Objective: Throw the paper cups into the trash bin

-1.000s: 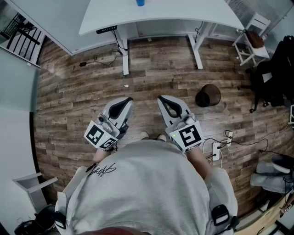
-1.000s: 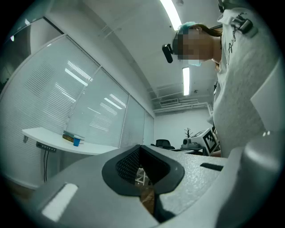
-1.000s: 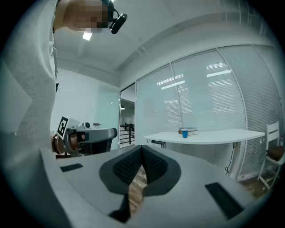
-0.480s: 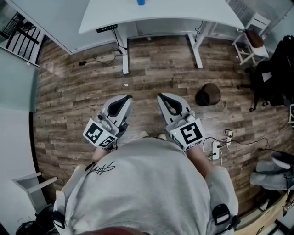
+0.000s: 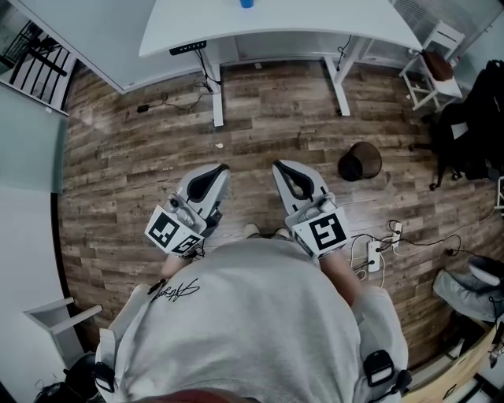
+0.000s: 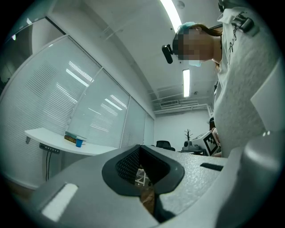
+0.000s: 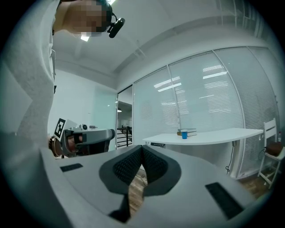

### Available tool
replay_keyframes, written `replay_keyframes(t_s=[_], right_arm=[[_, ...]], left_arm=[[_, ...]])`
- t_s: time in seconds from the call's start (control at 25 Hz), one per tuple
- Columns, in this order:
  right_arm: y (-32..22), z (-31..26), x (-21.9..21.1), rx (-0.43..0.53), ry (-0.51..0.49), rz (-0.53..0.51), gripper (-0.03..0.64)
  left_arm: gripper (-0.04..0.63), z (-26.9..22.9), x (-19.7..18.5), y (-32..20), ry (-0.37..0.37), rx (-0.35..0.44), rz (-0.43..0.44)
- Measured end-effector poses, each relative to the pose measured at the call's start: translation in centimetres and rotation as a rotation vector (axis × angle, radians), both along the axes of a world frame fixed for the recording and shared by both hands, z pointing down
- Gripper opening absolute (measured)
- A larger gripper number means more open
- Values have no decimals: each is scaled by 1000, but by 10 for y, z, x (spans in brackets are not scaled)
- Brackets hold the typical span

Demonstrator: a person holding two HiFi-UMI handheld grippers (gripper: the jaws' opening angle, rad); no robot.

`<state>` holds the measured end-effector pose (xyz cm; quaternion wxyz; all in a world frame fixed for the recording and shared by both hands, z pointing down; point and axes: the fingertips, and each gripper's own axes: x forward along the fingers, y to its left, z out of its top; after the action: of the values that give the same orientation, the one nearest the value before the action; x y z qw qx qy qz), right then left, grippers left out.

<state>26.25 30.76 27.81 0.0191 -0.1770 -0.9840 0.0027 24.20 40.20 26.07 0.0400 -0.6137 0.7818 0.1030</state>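
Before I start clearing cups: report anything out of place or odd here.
Little stands out. A power strip and loose cables sprawl on the wood floor at the person's right, and a small pale scrap lies near the white desk. Nothing looks spilled.

The head view looks from above the person steeply down onto the wooden floor (image 5: 260, 134), with the left gripper (image 5: 213, 175) and right gripper (image 5: 288, 173) close below it and the white desk (image 5: 276, 27) farther off at the top edge. Each gripper view sits low, just behind its own fingers (image 6: 129, 162), and faces roughly level across the room — the left one tipped slightly up, so it takes in more ceiling. All three views share the desk and its blue cup (image 7: 184, 134) — and each gripper view catches the other gripper at its side.
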Motion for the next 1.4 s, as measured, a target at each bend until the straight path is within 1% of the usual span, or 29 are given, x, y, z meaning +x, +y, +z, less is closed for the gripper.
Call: replay_keyframes(t_s=[0.2,0.48,0.64,0.84,1.04,1.4], right_arm=[[10,6,-4,-15,7,20,9],[11,13,-6,-56,5,107,9],[13,15,-4,-52,14,109,9],[6,17,-16,-51,10,104,9],[-3,16,-39,-40,6,80,9],[-39,3,-100,-14,-20,52,9]], left_arm=[[-6,5,-4,16,-4,-5,4],[-6,14,-4,31,-10,-37,52],[-6,17,-6,31,-4,-31,60],[-6,18,-18,21,-3,-18,55],[-6,19,-42,13,0,-21,32],[-6,6,-99,-24,-41,-12,17]])
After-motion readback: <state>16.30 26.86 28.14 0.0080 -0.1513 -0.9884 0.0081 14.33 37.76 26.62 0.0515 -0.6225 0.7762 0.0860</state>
